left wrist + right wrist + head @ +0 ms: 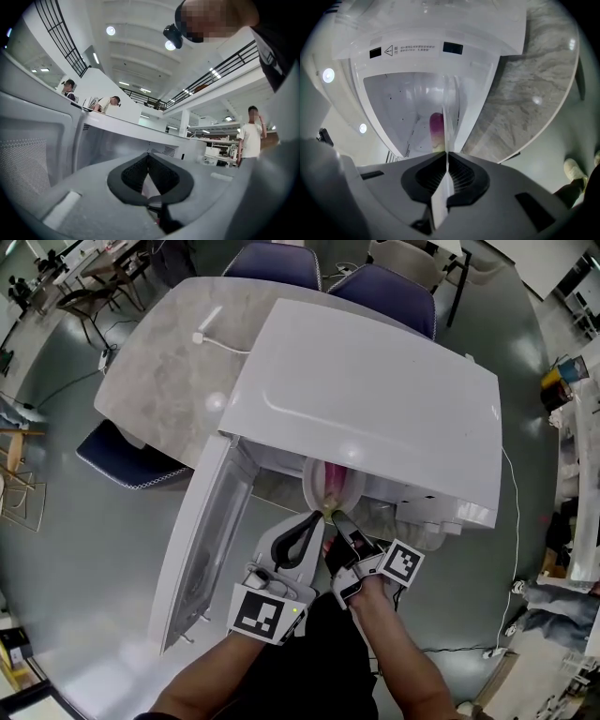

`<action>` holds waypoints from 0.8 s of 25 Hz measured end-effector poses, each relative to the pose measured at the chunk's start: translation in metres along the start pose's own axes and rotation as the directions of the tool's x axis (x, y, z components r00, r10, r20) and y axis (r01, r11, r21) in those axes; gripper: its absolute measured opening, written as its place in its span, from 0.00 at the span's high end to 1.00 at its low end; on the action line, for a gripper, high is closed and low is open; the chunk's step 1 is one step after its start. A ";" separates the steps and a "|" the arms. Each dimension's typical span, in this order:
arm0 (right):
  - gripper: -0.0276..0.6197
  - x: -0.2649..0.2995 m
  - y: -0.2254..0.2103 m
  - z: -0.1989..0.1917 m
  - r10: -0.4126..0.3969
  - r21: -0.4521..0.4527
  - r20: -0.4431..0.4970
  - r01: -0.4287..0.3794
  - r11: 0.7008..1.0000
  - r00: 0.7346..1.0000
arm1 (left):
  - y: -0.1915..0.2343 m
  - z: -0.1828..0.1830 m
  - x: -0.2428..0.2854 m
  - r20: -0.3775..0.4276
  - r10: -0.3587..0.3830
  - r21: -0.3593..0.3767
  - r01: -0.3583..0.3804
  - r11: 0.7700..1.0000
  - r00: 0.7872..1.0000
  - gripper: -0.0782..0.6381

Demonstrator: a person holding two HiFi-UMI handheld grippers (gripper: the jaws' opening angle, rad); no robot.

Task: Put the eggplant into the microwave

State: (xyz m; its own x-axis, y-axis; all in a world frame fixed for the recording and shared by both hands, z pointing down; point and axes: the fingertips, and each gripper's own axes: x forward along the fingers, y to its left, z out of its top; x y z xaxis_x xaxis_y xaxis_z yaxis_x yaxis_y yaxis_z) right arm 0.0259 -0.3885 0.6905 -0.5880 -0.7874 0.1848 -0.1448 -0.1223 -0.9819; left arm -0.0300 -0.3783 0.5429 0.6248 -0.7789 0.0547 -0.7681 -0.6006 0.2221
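Grey, glossy floor [84, 559] spreads below us on every side, and closest to the camera our two forearms reach forward from the bottom edge of the head view. Our left gripper [314, 521] has its jaws pressed together at the tips with nothing between them, as its own view confirms [148, 155]. Our right gripper [337, 519], just beside it, is likewise closed and empty, its tips meeting in a thin line [447, 153]. Both point at the mouth of the microwave [375, 399], whose door [202, 540] hangs wide open to the left of our hands. Just past the right tips lies the eggplant [333, 486], inside the white cavity, its pale end toward us and its purple end deeper in [436, 127]; whether the tips touch it we cannot tell. Under the white box sits a marbled table [164, 371], with a white cable [220, 343] trailing across it. Beyond and beside the table stand navy-seated chairs [127, 460], and farther off we see more desks and furniture at the edges of the room.
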 end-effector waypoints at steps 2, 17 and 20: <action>0.93 0.005 0.004 0.006 0.001 0.012 0.016 -0.001 1.000 1.000 | 0.001 0.001 0.000 -0.002 0.003 -0.002 -0.003 1.000 1.000 0.88; 0.93 0.042 0.008 0.045 -0.017 -0.008 0.116 0.018 1.000 0.993 | 0.018 0.001 0.002 -0.015 0.028 -0.018 -0.028 0.999 0.999 0.88; 0.92 0.046 0.011 0.049 -0.046 -0.084 0.128 0.057 0.995 0.991 | 0.021 0.002 0.003 -0.015 0.031 -0.021 -0.031 0.999 0.999 0.88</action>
State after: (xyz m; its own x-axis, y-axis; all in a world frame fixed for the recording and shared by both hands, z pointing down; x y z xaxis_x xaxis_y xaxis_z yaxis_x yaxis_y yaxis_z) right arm 0.0365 -0.4553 0.6860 -0.4741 -0.8518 0.2227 -0.2442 -0.1158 -0.9628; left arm -0.0441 -0.3938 0.5458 0.6031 -0.7940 0.0761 -0.7839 -0.5723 0.2409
